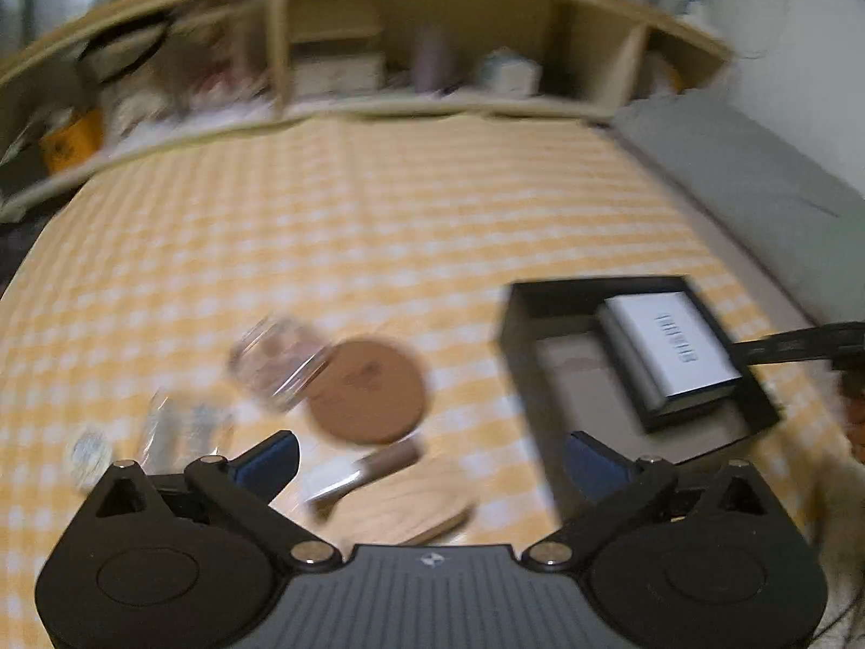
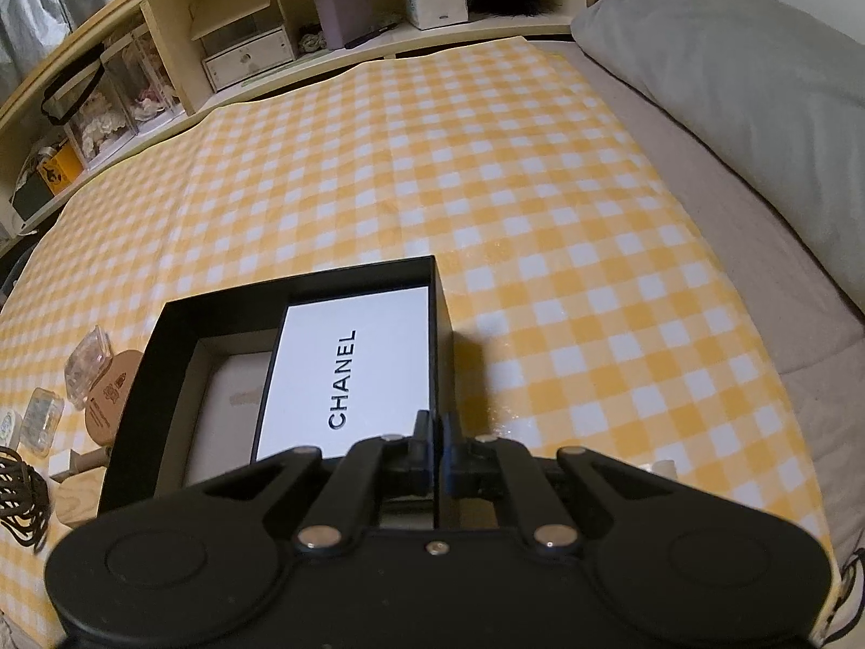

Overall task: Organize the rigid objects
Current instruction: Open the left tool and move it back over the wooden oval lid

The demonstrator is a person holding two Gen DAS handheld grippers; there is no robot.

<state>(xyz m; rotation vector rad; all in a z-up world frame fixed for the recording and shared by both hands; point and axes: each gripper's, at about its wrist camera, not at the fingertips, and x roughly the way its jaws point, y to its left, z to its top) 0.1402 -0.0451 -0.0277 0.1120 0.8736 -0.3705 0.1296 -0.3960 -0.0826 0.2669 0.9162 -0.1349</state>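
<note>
Left wrist view's blurry: left gripper (image 1: 430,462) spread wide, nothing between, above a round cork coaster (image 1: 365,390) and clear jar (image 1: 278,368). Right wrist view: right gripper (image 2: 435,435) pinching the black box (image 2: 162,373) wall, white Chanel box (image 2: 351,373) inside.

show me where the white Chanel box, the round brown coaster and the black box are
white Chanel box (image 2: 346,378), right wrist view, on its printed lid.
round brown coaster (image 1: 367,392), left wrist view, on its flat top face.
black box (image 2: 440,297), right wrist view, on its right wall.
</note>
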